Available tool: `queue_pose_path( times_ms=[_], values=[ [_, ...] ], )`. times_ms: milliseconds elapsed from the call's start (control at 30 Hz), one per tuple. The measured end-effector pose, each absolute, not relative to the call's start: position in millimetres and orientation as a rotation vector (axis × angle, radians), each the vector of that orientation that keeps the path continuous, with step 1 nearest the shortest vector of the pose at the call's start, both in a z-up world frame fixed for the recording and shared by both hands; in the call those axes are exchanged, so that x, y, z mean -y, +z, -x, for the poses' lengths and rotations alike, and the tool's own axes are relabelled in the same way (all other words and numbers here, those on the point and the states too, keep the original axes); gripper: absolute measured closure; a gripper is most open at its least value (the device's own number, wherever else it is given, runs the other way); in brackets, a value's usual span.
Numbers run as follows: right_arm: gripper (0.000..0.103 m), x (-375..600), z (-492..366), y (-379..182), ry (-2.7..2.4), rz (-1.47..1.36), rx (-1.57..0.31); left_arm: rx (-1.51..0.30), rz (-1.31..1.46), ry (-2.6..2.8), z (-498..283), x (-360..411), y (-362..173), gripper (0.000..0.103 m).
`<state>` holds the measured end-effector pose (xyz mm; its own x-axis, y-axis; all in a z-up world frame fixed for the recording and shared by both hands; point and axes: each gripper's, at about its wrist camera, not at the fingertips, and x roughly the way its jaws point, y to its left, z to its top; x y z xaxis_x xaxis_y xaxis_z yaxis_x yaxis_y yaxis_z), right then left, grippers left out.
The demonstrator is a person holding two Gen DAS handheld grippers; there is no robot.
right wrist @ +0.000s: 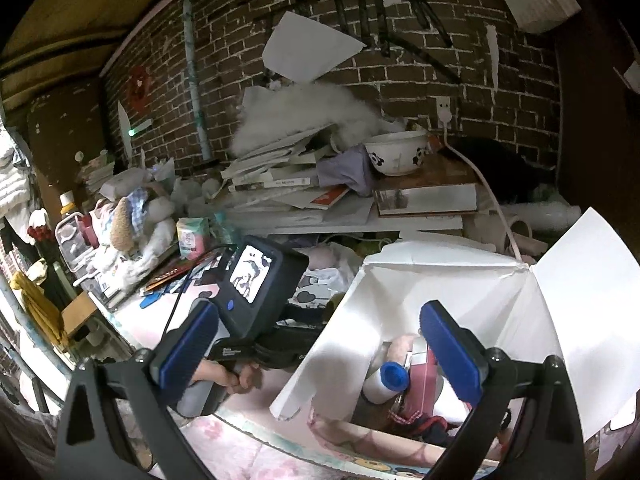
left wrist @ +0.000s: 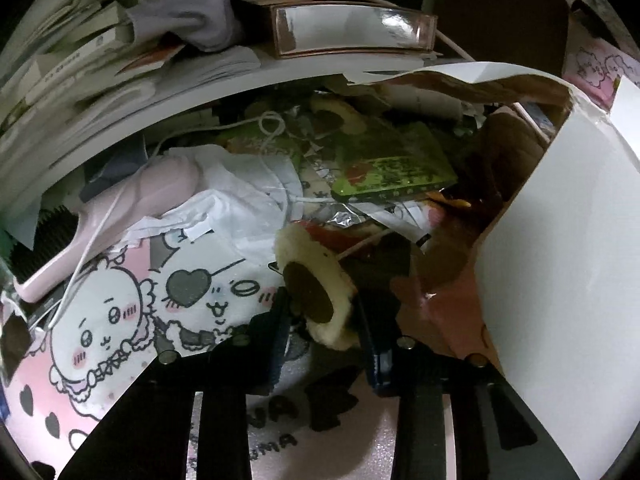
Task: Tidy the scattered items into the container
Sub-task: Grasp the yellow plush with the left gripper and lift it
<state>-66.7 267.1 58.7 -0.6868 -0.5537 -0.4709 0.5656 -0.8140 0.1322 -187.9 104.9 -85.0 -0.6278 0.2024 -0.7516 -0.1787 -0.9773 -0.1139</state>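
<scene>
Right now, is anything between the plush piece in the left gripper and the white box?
The left gripper is shut on the plush piece. The white box stands just right; its raised flap faces that side, so lift over it. Right gripper hangs open above the box.

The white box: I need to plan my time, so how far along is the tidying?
Done: the white box already holds a few things, among them a white bottle with a blue cap. In hand: the left tongs are closed on a fuzzy cream plush piece; the right tongs hang open and empty over the box. Left: a pink hairbrush, a green packet and much other clutter.
</scene>
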Motion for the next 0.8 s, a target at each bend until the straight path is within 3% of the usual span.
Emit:
queue_pose_path(
  times_ms=[800],
  values=[
    [0.002, -248, 81, 44, -2.506, -0.683, -0.040, 0.147, 1.065, 2.762, 87, -8, -32, 0.079]
  ],
)
